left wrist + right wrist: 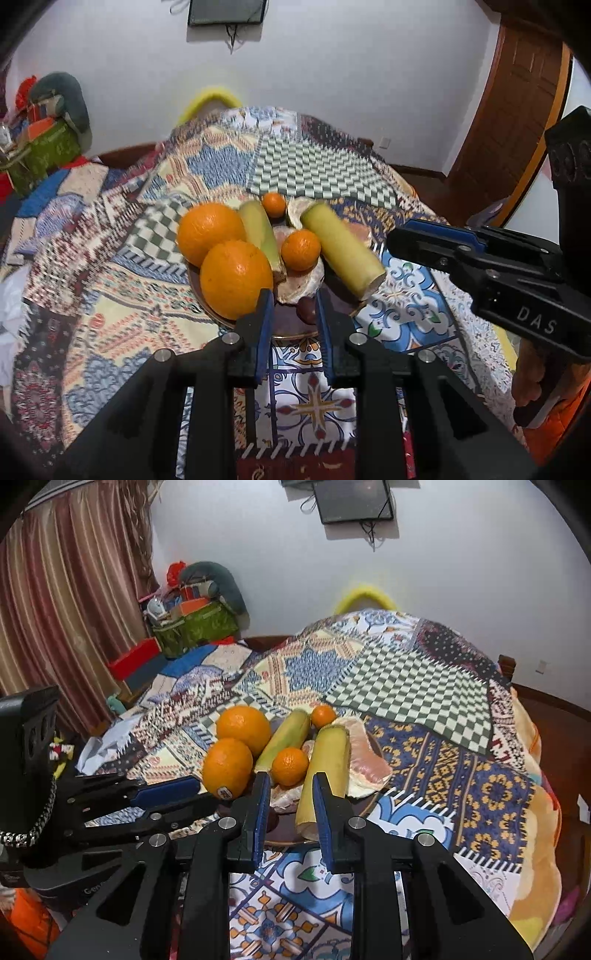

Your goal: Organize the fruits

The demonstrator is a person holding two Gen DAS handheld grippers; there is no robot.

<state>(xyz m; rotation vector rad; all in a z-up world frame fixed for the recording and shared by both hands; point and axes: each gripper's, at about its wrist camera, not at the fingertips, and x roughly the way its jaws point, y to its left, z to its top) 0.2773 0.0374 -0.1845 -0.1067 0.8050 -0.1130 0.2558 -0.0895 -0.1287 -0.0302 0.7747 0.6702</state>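
A dark plate on the patchwork cloth holds two large oranges, two small mandarins, two yellow-green stalk pieces and pomelo pieces. My left gripper is open and empty at the plate's near rim, beside the front orange. My right gripper is open and empty, its fingers just before the near stalk piece's end. Each gripper shows in the other's view.
A patchwork cloth covers the table. A green bag with clutter stands at the far left. A wooden door is at right, curtains at left. A screen hangs on the wall.
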